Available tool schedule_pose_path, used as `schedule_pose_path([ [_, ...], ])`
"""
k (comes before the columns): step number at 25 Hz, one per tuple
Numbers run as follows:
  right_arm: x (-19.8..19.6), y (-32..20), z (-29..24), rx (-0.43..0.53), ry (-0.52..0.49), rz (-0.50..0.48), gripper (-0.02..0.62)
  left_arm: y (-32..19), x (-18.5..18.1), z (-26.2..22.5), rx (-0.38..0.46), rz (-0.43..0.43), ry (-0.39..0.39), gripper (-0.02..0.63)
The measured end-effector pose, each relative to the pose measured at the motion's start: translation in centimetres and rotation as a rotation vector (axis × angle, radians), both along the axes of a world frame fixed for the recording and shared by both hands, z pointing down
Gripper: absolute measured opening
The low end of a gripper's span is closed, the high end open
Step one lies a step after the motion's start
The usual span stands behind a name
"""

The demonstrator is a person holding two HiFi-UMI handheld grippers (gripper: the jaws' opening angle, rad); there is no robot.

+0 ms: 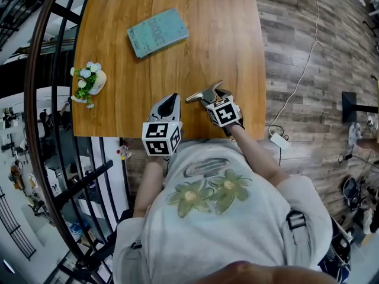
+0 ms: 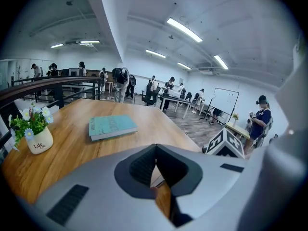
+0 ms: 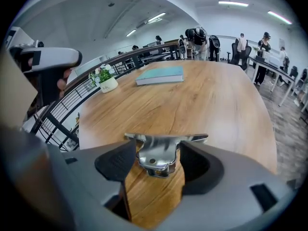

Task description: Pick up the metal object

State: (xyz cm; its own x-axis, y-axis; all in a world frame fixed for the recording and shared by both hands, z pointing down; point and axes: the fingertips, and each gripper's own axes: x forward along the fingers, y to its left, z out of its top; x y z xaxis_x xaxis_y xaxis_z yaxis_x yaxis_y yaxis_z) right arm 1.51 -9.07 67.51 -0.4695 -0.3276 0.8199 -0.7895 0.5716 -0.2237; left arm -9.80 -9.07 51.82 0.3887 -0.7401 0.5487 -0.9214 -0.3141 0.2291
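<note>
So from the head view we've got the right gripper near the front edge of the table, with the metal object poking out of its tip toward the left. That view doesn't really show the grip. The right gripper view does: the jaws are pressed onto the shiny piece from both sides, its flat bar lying across just past the pads. We can't quite tell if it's lifted clear of the wood or just touching it.

The left gripper sits just beside the right one. In the left gripper view its pads meet at the tip with nothing between them, only a sliver of wood showing through the gap lower down.

Further back on the table are a teal book lying flat and a small flower pot at the left edge by the railing. Both gripper views also catch people standing in the office beyond, which the head view misses entirely.
</note>
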Motion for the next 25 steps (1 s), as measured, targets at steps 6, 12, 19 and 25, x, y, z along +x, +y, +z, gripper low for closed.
schedule_pose_path([
  [6,-0.5,0.1,0.8,-0.026,-0.001,0.002,0.276,-0.2,0.1,0.2,-0.003,0.004,0.003,0.015],
  [12,-0.7,-0.1,1.4,-0.02,0.017,0.002,0.278,-0.3,0.1,0.5,-0.01,0.008,0.002,0.015],
  [19,-1.3,-0.5,2.2,0.007,0.042,0.02,0.279,-0.3,0.0,0.8,-0.017,0.011,0.001,0.015],
  [25,-1.4,-0.9,2.3,0.037,0.047,0.026,0.279,-0.4,0.3,0.9,-0.021,0.023,0.001,0.015],
])
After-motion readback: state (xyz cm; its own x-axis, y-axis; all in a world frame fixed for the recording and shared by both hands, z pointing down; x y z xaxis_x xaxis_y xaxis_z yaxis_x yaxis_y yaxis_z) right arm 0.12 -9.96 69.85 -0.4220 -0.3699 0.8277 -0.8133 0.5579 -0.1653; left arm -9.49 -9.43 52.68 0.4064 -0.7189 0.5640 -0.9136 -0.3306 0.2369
